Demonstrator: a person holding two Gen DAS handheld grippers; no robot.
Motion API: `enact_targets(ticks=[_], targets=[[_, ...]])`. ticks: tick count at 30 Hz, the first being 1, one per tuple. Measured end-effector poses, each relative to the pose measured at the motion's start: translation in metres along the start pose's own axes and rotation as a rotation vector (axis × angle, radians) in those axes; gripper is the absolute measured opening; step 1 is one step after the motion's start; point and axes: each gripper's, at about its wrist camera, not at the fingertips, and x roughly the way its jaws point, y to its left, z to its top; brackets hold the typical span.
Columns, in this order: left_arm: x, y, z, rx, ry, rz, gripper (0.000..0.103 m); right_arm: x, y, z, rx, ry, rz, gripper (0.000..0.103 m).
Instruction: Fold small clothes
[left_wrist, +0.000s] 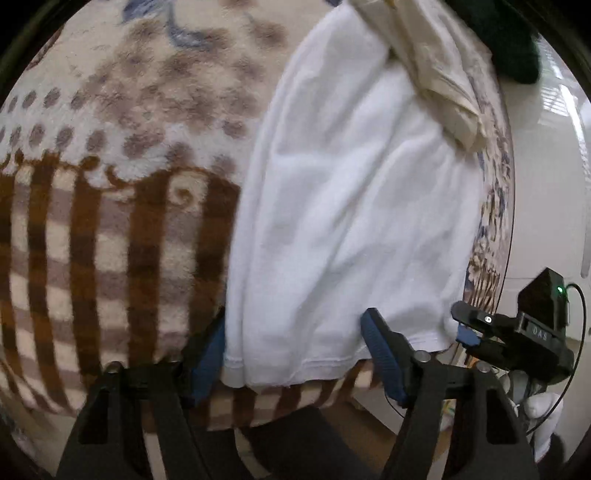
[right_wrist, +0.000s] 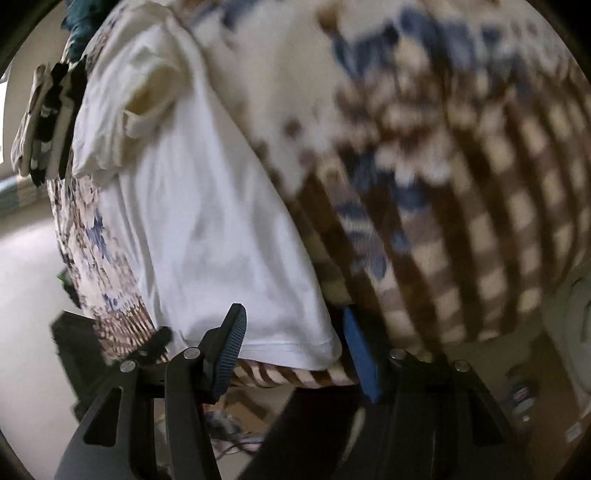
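Left wrist: one white cotton T-shirt (left_wrist: 347, 206) on my patterned fleece blanket (left_wrist: 110, 221).
My left gripper (left_wrist: 295, 354) and right gripper (right_wrist: 291, 347) are both spread apart at its hem.

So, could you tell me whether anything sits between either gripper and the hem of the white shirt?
Nothing visible does. The left gripper and the right gripper are both open, fingers straddling the near hem of the white shirt on the patterned blanket. The cream garment lies on its far end.

soft daylight glares off the glossy floor (left_wrist: 546, 155) at right; heavy fisheye bending, motion blur smearing the blanket (right_wrist: 443, 147).
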Motion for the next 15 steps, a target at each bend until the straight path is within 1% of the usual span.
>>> enact_targets(ticks=[1,2,3,4,5,7,10,11,13,15], targets=[[0.000,-0.004,-0.004,0.022,-0.008,0.003,0.017,0.006,-0.002,-0.001,-0.001,-0.001,0.015,0.056],[0.001,-0.007,-0.007,0.041,-0.007,-0.004,0.006,0.008,-0.005,-0.003,-0.003,-0.019,0.047,0.047],[-0.003,-0.014,-0.009,0.067,-0.022,0.001,0.006,0.009,-0.004,-0.004,-0.007,-0.029,0.065,0.036],[-0.007,-0.018,-0.011,0.085,-0.036,0.011,0.006,0.009,-0.003,-0.006,-0.024,-0.034,0.077,0.014],[-0.011,-0.023,-0.012,0.094,-0.048,0.019,0.006,0.007,-0.002,-0.008,-0.033,-0.045,0.092,0.010],[-0.025,-0.031,-0.012,0.082,-0.088,0.011,0.005,-0.001,0.002,-0.010,-0.046,-0.058,0.120,0.008],[-0.058,-0.040,-0.008,0.040,-0.154,-0.043,0.005,-0.028,0.015,-0.013,-0.078,-0.084,0.175,0.007],[-0.072,-0.044,-0.005,0.021,-0.180,-0.079,0.005,-0.041,0.023,-0.014,-0.104,-0.095,0.200,0.007],[-0.097,-0.051,0.004,-0.006,-0.231,-0.143,0.005,-0.060,0.034,-0.012,-0.138,-0.116,0.219,0.007],[-0.120,-0.061,0.022,-0.021,-0.289,-0.201,0.005,-0.082,0.049,-0.004,-0.166,-0.143,0.254,0.007]])
